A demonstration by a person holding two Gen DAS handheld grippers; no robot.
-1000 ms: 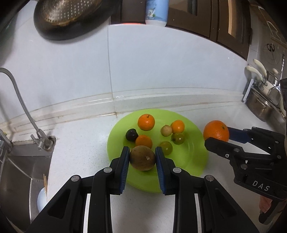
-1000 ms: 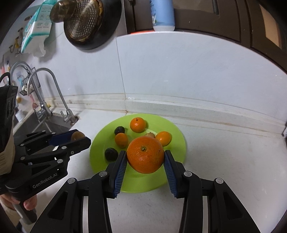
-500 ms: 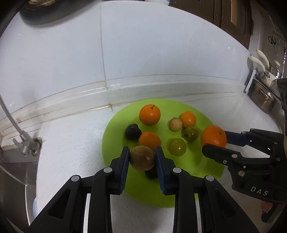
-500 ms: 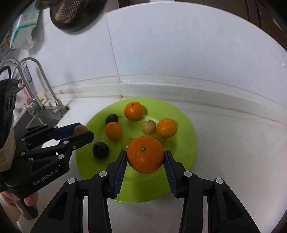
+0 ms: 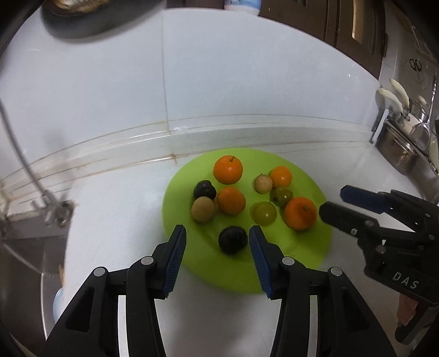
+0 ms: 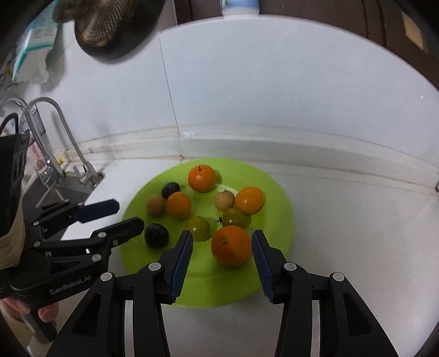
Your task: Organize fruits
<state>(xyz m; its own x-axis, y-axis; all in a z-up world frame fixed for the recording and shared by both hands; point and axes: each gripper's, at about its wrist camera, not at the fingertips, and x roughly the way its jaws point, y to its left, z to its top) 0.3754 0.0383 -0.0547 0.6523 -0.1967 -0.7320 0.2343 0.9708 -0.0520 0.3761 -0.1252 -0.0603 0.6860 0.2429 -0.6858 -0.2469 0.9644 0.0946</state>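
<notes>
A green plate on the white counter holds several fruits. A brown round fruit lies at the plate's left beside an orange. A large orange lies at the plate's front right. My left gripper is open and empty, with a dark fruit on the plate between its fingers. My right gripper is open, its fingers either side of the large orange but apart from it.
A sink and tap lie to the left. Metal pots stand at the right. A tiled wall backs the counter; a strainer hangs above.
Both grippers have opened. The left one let the brown fruit go onto the plate's left side; the right one let the large orange go onto the plate's front right.
</notes>
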